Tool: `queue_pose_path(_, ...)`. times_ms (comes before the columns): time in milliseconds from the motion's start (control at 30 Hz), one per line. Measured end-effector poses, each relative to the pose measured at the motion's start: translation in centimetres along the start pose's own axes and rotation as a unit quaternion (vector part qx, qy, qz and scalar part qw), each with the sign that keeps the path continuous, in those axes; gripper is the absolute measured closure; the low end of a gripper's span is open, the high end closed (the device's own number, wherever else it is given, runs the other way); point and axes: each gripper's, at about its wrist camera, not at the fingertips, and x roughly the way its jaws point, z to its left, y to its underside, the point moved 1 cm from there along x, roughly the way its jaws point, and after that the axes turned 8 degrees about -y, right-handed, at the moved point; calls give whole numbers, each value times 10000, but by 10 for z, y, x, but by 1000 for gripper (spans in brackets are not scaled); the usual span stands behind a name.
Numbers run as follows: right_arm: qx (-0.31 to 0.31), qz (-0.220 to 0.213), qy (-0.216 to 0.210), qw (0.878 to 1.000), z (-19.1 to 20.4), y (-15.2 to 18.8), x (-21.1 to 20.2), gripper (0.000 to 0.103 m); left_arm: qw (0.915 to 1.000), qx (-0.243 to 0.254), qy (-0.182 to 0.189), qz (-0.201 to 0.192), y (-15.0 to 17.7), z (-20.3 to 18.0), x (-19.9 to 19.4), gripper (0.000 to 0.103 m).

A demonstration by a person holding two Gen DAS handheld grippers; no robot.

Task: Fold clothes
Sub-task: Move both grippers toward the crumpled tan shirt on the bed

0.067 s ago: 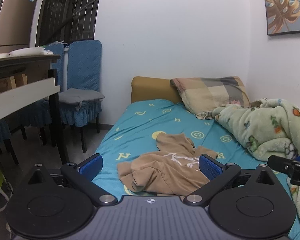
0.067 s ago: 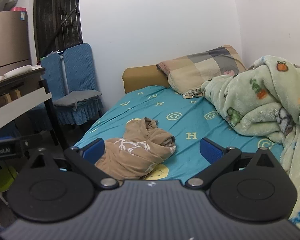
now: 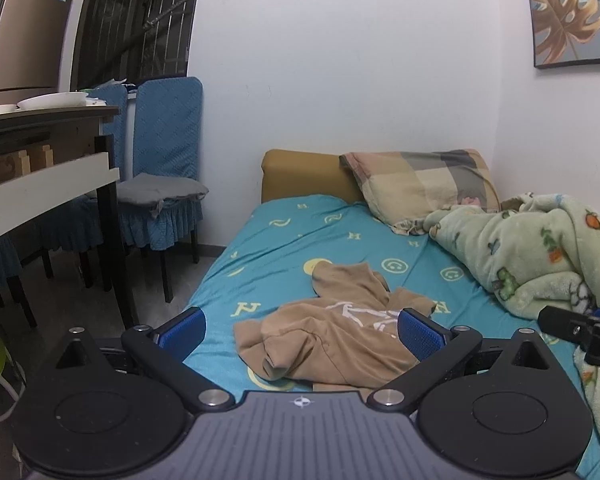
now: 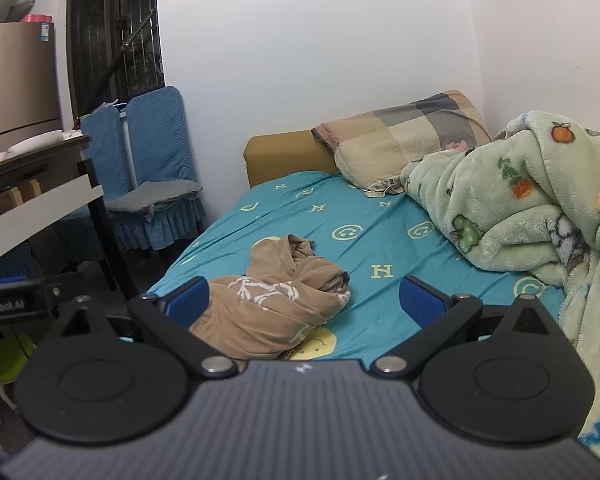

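Observation:
A crumpled tan garment (image 3: 332, 332) with a white print lies on the teal bed sheet (image 3: 284, 240) near the bed's front edge; it also shows in the right wrist view (image 4: 276, 300). My left gripper (image 3: 300, 330) is open and empty, held above and short of the garment. My right gripper (image 4: 304, 300) is open and empty, to the right of the left one; the garment sits by its left finger (image 4: 188, 300). Part of the right gripper (image 3: 580, 328) shows at the left wrist view's right edge.
A green fleece blanket (image 4: 540, 208) is heaped on the bed's right side against the wall. A plaid pillow (image 3: 420, 184) leans on the tan headboard (image 3: 300, 172). Blue-covered chairs (image 3: 164, 168) and a dark table (image 3: 40, 152) stand left of the bed.

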Motion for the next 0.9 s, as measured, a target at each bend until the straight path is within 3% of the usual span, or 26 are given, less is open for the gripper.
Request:
queue_pose_path(700,111,39,1,9999,-4,2,-7,0,9998,185,-60,70,14,-3,8,0)
queue_pose_path(900,237,63,52,9997,-6,1,-9,0,9996,127,-34,262,15,-2,17,0)
